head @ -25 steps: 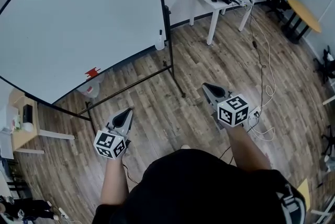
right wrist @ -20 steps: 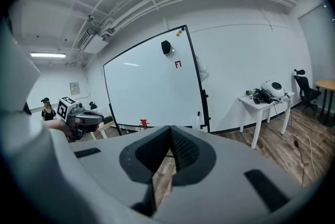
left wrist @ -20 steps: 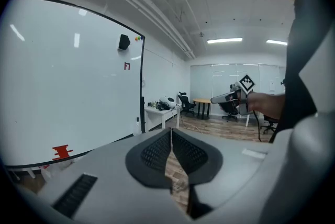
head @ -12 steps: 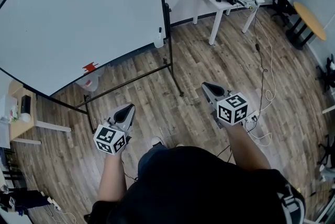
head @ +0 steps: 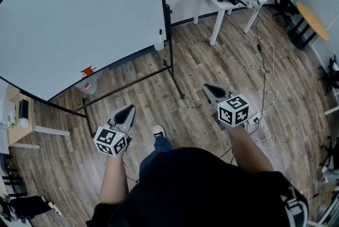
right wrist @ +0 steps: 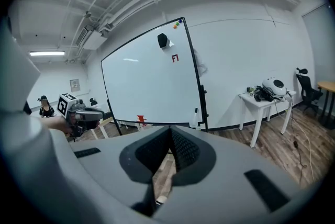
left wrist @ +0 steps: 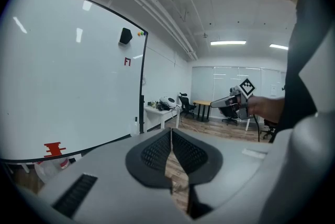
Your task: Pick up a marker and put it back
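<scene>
A big whiteboard on a black stand fills the upper left of the head view. At its lower right corner stands a white, dark-tipped item that looks like a marker, also visible in the right gripper view. A red piece sits at the board's bottom edge. My left gripper and right gripper hover over the wooden floor, well short of the board. Both point toward it. In each gripper's own view the pads of the left gripper and the right gripper meet with nothing between them.
The stand's black legs spread across the floor ahead. A white table with gear stands at the back right, and cables trail over the floor. A yellow round table and chairs lie far right, a small desk far left.
The person has stepped forward: a leg and shoe now show below, and the whiteboard has shifted slightly in the head view. Both grippers stay shut and empty.
</scene>
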Tool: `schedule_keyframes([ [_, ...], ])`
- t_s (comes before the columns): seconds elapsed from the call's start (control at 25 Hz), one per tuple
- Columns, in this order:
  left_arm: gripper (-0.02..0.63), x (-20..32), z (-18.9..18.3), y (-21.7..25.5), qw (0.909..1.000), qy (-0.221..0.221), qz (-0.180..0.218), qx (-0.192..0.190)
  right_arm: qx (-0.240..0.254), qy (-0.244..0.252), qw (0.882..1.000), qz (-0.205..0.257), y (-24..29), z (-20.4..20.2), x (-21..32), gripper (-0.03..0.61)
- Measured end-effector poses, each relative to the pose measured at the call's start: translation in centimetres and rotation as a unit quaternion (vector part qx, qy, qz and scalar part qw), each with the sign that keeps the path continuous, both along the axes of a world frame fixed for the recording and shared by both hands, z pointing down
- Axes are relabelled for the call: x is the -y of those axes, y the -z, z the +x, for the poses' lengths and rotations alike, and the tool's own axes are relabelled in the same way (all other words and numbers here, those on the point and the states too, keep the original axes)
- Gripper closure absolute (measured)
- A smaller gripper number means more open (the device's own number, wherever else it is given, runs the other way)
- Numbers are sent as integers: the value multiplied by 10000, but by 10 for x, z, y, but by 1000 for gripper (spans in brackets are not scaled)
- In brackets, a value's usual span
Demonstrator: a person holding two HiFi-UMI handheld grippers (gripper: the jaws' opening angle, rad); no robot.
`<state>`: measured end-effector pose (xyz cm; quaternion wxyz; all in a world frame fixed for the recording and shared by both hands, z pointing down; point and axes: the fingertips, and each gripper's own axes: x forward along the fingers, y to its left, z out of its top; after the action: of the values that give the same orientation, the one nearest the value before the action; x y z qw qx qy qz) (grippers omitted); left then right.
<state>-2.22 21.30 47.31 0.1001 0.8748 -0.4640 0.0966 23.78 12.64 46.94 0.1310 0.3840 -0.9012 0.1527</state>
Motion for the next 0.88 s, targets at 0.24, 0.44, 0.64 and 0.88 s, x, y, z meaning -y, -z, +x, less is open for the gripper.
schedule_keyframes([
  [0.24,595,29,-13,-5,10000,-57,-14,-53,-139,-87,9999,14,-4,-12,27,581],
  [0.44,595,58,-30,-11,9999,-98,-41,-116,-232,-101,9997,-64,-13,-29,52,581],
  [0.64,595,88,-46,-21,9997,-130,-104,-166,-302,-120,9994,-138,-21,-48,81,581],
  [0.88,595,128,-66,-24,9996,-146,-148,-189,-360,-142,9991,-190,-27,-68,118,581],
])
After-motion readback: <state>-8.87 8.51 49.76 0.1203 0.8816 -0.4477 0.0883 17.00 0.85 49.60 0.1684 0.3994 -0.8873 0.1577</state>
